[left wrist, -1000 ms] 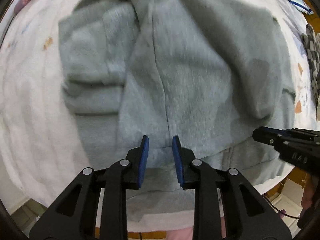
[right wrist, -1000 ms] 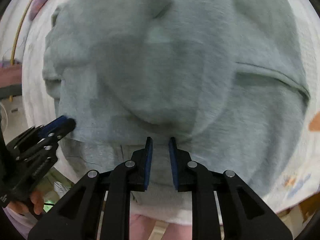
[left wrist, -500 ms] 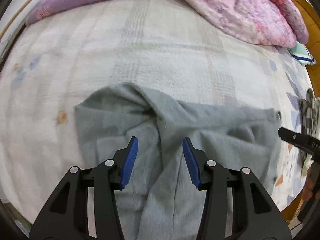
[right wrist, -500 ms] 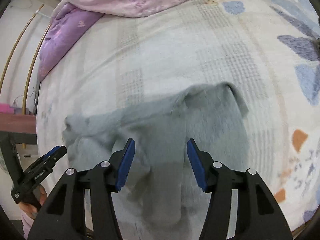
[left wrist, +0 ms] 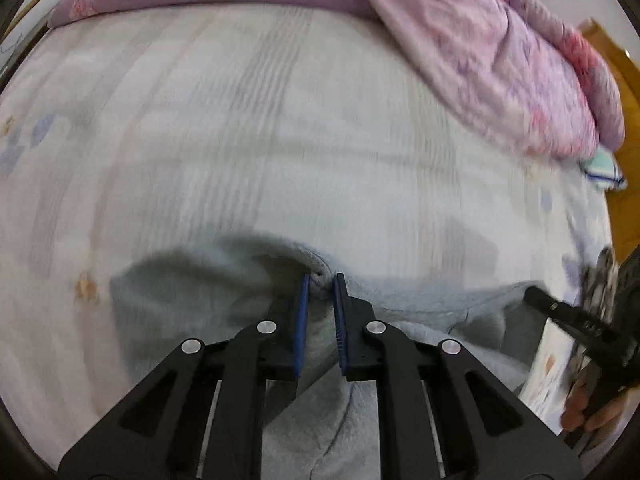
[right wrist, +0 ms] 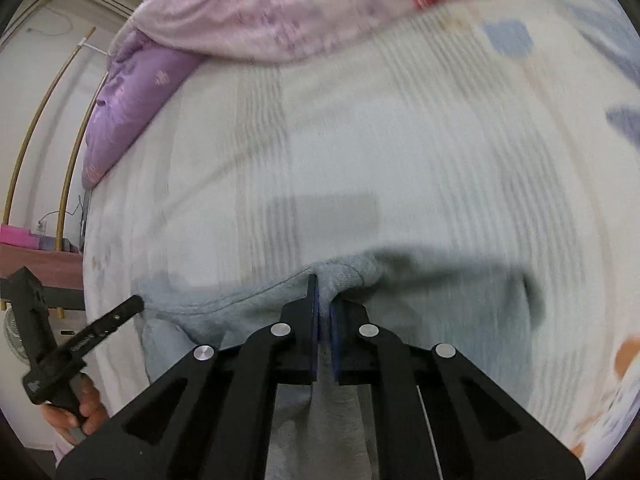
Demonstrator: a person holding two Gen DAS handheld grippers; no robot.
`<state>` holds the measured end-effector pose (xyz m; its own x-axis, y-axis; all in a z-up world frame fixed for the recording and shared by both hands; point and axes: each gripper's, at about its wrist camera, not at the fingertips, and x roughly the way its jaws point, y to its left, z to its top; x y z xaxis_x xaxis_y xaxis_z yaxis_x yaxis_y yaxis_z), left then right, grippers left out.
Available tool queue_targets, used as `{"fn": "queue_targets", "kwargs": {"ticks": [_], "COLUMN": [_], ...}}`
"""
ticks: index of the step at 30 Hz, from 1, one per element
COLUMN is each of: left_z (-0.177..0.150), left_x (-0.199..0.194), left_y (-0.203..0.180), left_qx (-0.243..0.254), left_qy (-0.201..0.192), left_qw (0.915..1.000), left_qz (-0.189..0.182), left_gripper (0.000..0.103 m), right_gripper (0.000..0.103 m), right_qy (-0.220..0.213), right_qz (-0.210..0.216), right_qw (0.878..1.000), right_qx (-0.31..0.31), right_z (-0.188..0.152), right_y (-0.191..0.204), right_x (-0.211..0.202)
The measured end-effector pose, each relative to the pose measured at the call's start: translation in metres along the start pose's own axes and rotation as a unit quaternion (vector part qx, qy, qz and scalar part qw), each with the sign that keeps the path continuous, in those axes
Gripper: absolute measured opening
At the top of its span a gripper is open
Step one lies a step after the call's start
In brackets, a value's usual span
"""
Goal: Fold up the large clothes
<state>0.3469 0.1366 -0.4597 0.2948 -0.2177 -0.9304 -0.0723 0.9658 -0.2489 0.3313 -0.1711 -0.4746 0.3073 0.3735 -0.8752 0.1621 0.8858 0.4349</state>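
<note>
bed: a pale patterned sheet (left wrist: 280, 128) covers it, with a purple and pink quilt (left wrist: 500, 52) bunched at the far end.
sweatshirt: the grey sweatshirt (left wrist: 192, 292) lies on the near part of the bed, well apart from the quilt, its far edge gathered up in two places.
left gripper: the left gripper (left wrist: 319, 294) points steeply down at the sweatshirt's far edge; its jaws are closing, with a bunched ridge of grey cloth between the blue pads.
right gripper: the right gripper (right wrist: 323, 300) sits further along the same edge, jaws pressed together on a thin pinch of cloth.
step: both far-edge points of the sweatshirt look newly grasped, likely the start of a fold.
next move: probably lifting both pinches evenly and carrying the edge across the sweatshirt, keeping it taut and level between the grippers.
</note>
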Motion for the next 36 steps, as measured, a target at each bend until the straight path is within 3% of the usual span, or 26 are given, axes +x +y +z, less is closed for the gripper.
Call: {"fn": "queue_targets", "kwargs": {"ticks": [4, 5, 8, 10, 11, 12, 14, 17, 20, 21, 22, 27, 29, 31, 36], "left_z": [0.008, 0.005, -0.003, -0.009, -0.010, -0.014, -0.025, -0.050, -0.082, -0.090, -0.093, -0.114, -0.133, -0.149, -0.153], "left_x": [0.039, 0.044, 0.031, 0.014, 0.006, -0.007, -0.026, -0.016, 0.034, 0.042, 0.039, 0.002, 0.007, 0.023, 0.009], "left_y": [-0.011, -0.012, -0.013, -0.012, -0.011, -0.008, -0.009, -0.019, -0.011, -0.005, -0.004, -0.010, -0.007, 0.001, -0.008], "left_qx": [0.027, 0.033, 0.057, 0.077, 0.079, 0.077, 0.068, 0.079, 0.060, 0.046, 0.039, 0.059, 0.072, 0.065, 0.079], "left_qy": [0.037, 0.045, 0.042, 0.038, 0.031, 0.020, 0.016, 0.042, 0.094, 0.082, 0.070, 0.088, 0.104, 0.101, 0.094], "left_qw": [0.9980, 0.9968, 0.9916, 0.9822, 0.9810, 0.9823, 0.9902, 0.9932, 0.9895, 0.9917, 0.9933, 0.9897, 0.9855, 0.9855, 0.9838], "left_qz": [0.044, 0.058, 0.108, 0.167, 0.174, 0.170, 0.121, 0.074, 0.093, 0.088, 0.084, 0.096, 0.113, 0.119, 0.130], "left_gripper": [0.013, 0.017, 0.021, 0.022, 0.022, 0.022, 0.022, 0.021, 0.015, 0.015, 0.015, 0.016, 0.016, 0.015, 0.019], "right_gripper": [0.005, 0.009, 0.021, 0.022, 0.022, 0.022, 0.022, 0.022, 0.021, 0.020, 0.020, 0.020, 0.020, 0.017, 0.019], "right_qy": [0.033, 0.040, 0.031, 0.021, 0.014, -0.003, -0.024, 0.001, 0.042, 0.076, 0.076, 0.099, 0.147, 0.129, 0.120], "right_qz": [-0.046, -0.049, -0.057, -0.049, -0.051, -0.053, -0.033, 0.018, -0.009, -0.027, -0.029, -0.037, -0.066, -0.057, -0.045], "right_qw": [0.998, 0.998, 0.998, 0.998, 0.999, 0.998, 0.997, 0.995, 0.992, 0.991, 0.992, 0.991, 0.983, 0.987, 0.990], "right_qx": [0.005, 0.008, 0.020, 0.022, 0.007, -0.019, -0.060, -0.100, -0.117, -0.107, -0.101, -0.085, -0.090, -0.076, -0.051], "right_z": [0.005, 0.003, -0.008, -0.018, -0.026, -0.034, -0.049, -0.064, -0.075, -0.082, -0.085, -0.108, -0.131, -0.143, -0.135], "right_y": [-0.004, -0.004, -0.001, 0.004, 0.011, 0.022, 0.040, 0.068, 0.079, 0.073, 0.071, 0.070, 0.057, 0.042, 0.044], "right_x": [0.036, 0.039, 0.022, 0.005, -0.007, -0.018, -0.031, -0.018, 0.037, 0.062, 0.065, 0.024, 0.043, 0.057, 0.027]}}
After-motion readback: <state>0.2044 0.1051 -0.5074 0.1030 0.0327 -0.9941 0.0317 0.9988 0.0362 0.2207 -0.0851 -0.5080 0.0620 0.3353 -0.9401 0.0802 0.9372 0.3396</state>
